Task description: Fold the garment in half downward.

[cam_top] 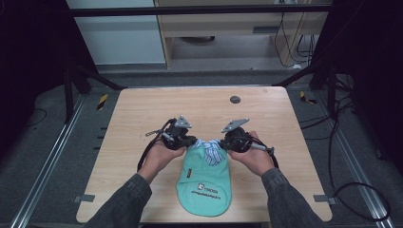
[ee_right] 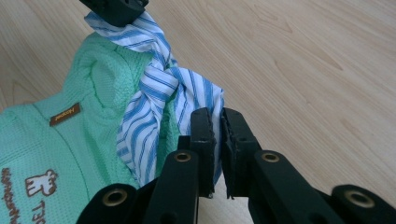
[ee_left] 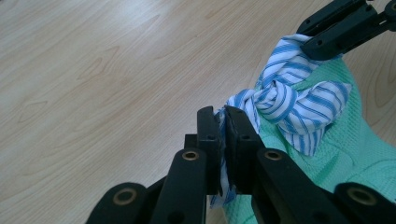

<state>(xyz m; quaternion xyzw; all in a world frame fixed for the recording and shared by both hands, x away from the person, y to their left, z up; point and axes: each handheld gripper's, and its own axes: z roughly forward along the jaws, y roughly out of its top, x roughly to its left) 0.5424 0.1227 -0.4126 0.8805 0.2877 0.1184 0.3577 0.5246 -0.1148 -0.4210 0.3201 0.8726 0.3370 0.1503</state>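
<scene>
A mint-green knitted garment (cam_top: pixel 204 183) with a brown logo lies at the table's front middle, its top end lifted. At that end is a blue-and-white striped collar (cam_top: pixel 211 151) knotted in the middle. My left gripper (cam_top: pixel 194 141) is shut on the collar's left end (ee_left: pixel 233 105). My right gripper (cam_top: pixel 223 143) is shut on its right end (ee_right: pixel 212 100). In the left gripper view the striped knot (ee_left: pixel 289 105) and green knit (ee_left: pixel 355 149) lie beyond my left gripper (ee_left: pixel 223 114), with the other gripper's jaws at top right. The right gripper view shows my right gripper (ee_right: pixel 218 116) beside the green garment (ee_right: pixel 56 140).
The light wooden table (cam_top: pixel 142 114) has a small dark round disc (cam_top: pixel 235 99) at its back right. A black frame and loose cables stand on the floor around the table. A person's grey sleeves (cam_top: pixel 123 204) come in from the bottom.
</scene>
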